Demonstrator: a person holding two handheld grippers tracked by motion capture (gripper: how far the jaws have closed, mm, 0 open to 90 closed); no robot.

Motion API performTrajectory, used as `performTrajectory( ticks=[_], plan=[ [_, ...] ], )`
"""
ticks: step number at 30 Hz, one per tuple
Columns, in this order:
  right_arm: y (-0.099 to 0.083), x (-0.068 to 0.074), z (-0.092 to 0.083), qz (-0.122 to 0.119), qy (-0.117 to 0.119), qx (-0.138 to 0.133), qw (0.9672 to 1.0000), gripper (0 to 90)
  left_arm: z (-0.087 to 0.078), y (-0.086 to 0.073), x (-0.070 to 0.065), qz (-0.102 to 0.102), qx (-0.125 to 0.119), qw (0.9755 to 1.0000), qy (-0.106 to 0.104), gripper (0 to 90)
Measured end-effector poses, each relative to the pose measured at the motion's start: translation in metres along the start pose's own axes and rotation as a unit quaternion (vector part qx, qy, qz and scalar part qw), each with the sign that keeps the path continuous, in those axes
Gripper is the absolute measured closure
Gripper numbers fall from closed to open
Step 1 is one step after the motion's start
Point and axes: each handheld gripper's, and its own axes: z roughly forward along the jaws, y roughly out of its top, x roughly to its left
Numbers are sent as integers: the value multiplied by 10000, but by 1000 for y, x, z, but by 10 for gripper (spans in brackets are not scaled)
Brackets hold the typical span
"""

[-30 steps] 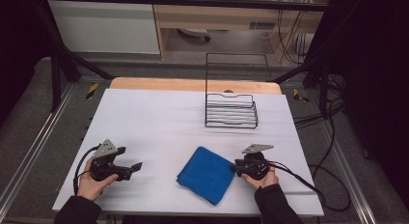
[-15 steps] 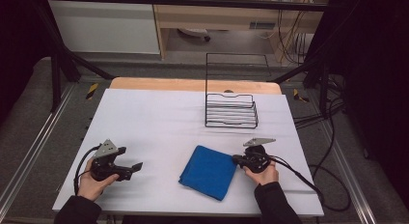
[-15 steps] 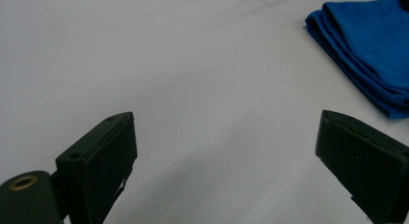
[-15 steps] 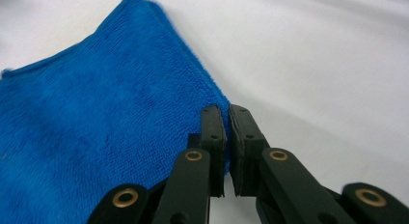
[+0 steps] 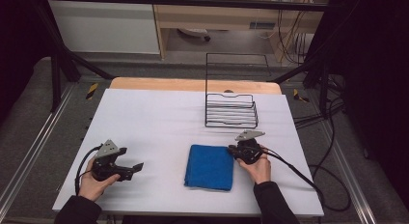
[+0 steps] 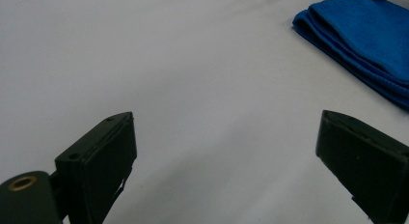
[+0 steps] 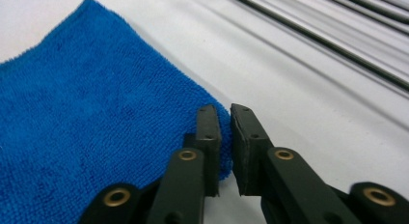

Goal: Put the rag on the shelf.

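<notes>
A folded blue cloth (image 5: pixel 210 166) lies flat on the white table (image 5: pixel 154 118), right of centre near the front. My right gripper (image 5: pixel 232 149) sits at the cloth's far right corner, shut on that corner. In the right gripper view the cloth (image 7: pixel 87 113) has its corner pinched between the nearly touching jaws (image 7: pixel 224 113). Those jaws have just eased a hair apart, with the corner still between them. My left gripper (image 5: pixel 131 158) rests at the front left, open and holding nothing. In the left gripper view its jaws (image 6: pixel 224 137) stand wide over bare table, with the cloth (image 6: pixel 366 35) far off.
A black wire rack (image 5: pixel 230 110) with a tall back frame stands on the table behind the cloth, its wires (image 7: pixel 328 40) close beyond my right gripper. A cable (image 5: pixel 299 171) trails from the right gripper over the table's right edge.
The right gripper closed on the cloth's corner and moved away from the front edge with it. The cloth turned from a diamond lie to square with the table. The left gripper stayed put.
</notes>
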Motion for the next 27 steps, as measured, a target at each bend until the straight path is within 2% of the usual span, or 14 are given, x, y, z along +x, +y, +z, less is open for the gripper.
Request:
performTrajectory(
  ticks=[1, 3, 4, 6, 7, 8, 11, 12, 13, 14, 17, 20, 23, 27],
  plan=[
    [0, 0, 0, 0, 0, 0, 10000, 812, 0, 0, 0, -8, 7, 10000, -1, 72],
    [2, -2, -9, 112, -4, -291, 9995, 703, 0, 1, -1, -24, 17, 10000, -1, 65],
    [2, -2, -9, 112, -4, -291, 9995, 703, 0, 1, -1, -44, 20, 10000, -14, 65],
    [1, -6, -24, 270, -5, -555, 9981, 547, 1, 2, -2, -88, 5, 10000, -21, 57],
    [1, -6, -24, 270, -5, -555, 9981, 547, 1, 2, -3, -84, 13, 10000, -26, 56],
    [-3, -11, -33, 417, -53, -675, 9968, 453, 2, 3, -3, -83, 34, 9999, -50, 55],
    [-11, -18, -42, 652, 16, -775, 9949, 355, 7, 9, -6, -195, 29, 9998, -94, 54],
    [-11, -18, -42, 652, 16, -775, 9949, 355, 9, 11, -8, -164, 35, 9998, -97, 54],
    [-17, -21, -46, 711, 43, -797, 9943, 285, 10, 14, -10, -149, 34, 9998, -114, 54],
    [-17, -21, -46, 711, 43, -797, 9943, 285, 13, 16, -12, -163, 37, 9998, -124, 54],
    [-22, -22, -49, 667, 137, -700, 9952, 195, 20, 24, -19, -118, 104, 9998, -106, 54],
    [-27, -18, -52, 658, 333, -627, 9953, 118, 27, 34, -28, -43, 154, 9998, -101, 55],
    [-30, -16, -53, 658, 445, -582, 9951, 76, 34, 45, -37, -19, 159, 9997, -186, 61],
    [-34, -13, -55, 565, 451, -553, 9959, 57, 47, 61, -50, 48, 168, 9994, -284, 62]
  ],
)
